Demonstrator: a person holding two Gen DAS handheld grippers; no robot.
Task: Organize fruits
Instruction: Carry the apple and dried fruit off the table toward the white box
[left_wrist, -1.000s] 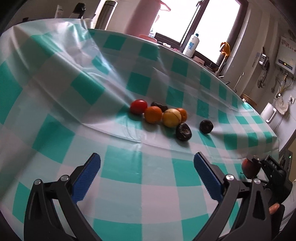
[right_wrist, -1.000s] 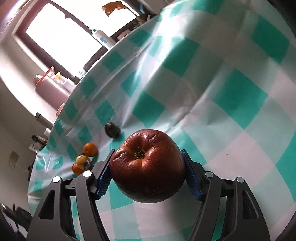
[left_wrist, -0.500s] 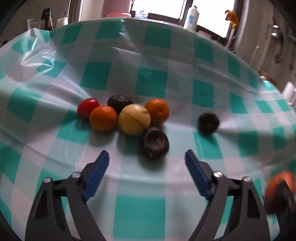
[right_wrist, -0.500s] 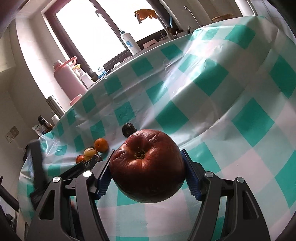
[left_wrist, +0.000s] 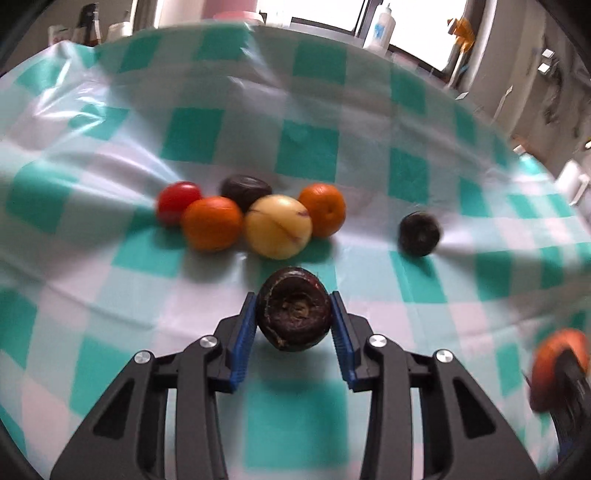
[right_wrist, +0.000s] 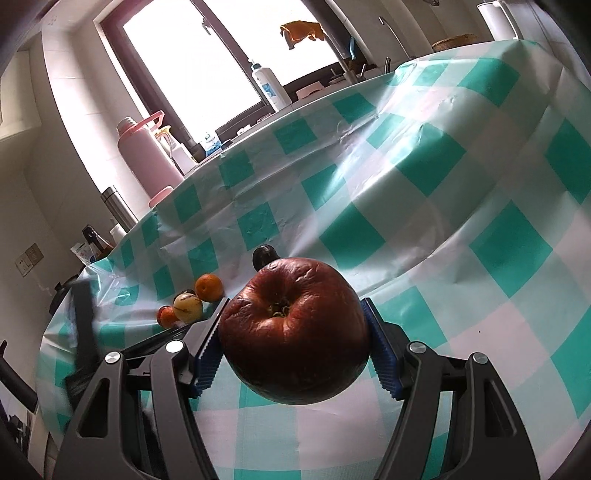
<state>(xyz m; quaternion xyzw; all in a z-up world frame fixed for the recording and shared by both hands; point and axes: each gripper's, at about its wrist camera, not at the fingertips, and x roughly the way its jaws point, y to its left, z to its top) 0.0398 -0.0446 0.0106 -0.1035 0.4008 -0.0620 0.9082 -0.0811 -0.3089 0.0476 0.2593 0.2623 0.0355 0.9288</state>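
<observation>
Fruit on both sides now. My left gripper has just been closing, and its blue pads pinch a dark wrinkled fruit between them. Ahead of its tips sits the cluster: yellow fruit, two oranges, a red tomato. A lone dark fruit lies off to the right on the checked tablecloth. My right gripper clamps a shrivelled red apple, stem end facing me.

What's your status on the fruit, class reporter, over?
Left gripper just closed on dark wrinkled fruit. Right gripper shut on shrivelled red apple. Five fruits clustered ahead, nothing blocking.
</observation>
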